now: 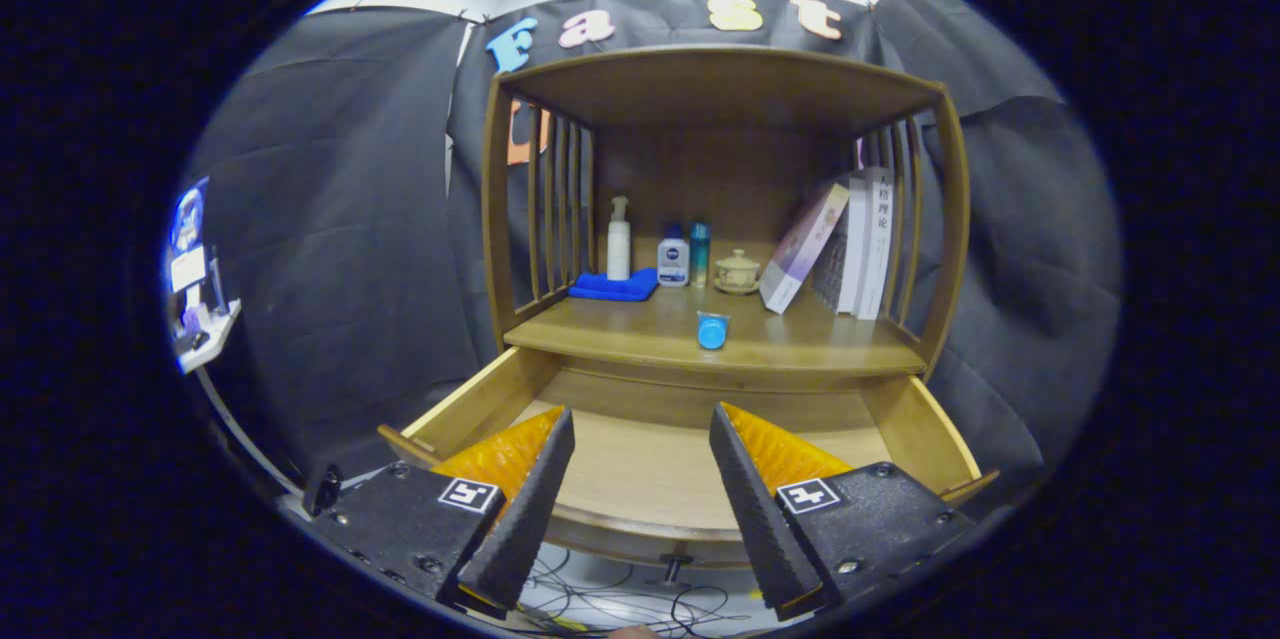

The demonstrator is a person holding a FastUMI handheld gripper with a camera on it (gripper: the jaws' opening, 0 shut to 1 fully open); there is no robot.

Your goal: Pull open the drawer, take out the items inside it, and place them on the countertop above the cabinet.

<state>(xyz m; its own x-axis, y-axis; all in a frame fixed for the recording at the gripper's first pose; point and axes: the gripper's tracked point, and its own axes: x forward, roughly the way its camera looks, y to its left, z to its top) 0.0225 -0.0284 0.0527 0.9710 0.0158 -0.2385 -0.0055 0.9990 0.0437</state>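
Drawer [690, 464] pulled out from the base of the wooden cabinet [720, 99], its visible wooden floor bare, its knob [675, 567] showing below the front edge. Claw [640, 439] held above the drawer's front, fingers spread wide apart, gripping nothing. Beyond the fingers, on the tabletop [800, 344] over the drawer, a small blue bottle [712, 330] near the front edge. Further back, by the left slats, a folded blue cloth [613, 286] with a white pump bottle [619, 239] at it. Beside these, a white bottle with a dark label [673, 261], a slim teal bottle [699, 253], then a lidded cup on a saucer [738, 271]. At the right, books [850, 244], one leaning against the upright ones. Cables on the floor [620, 599] under the drawer.
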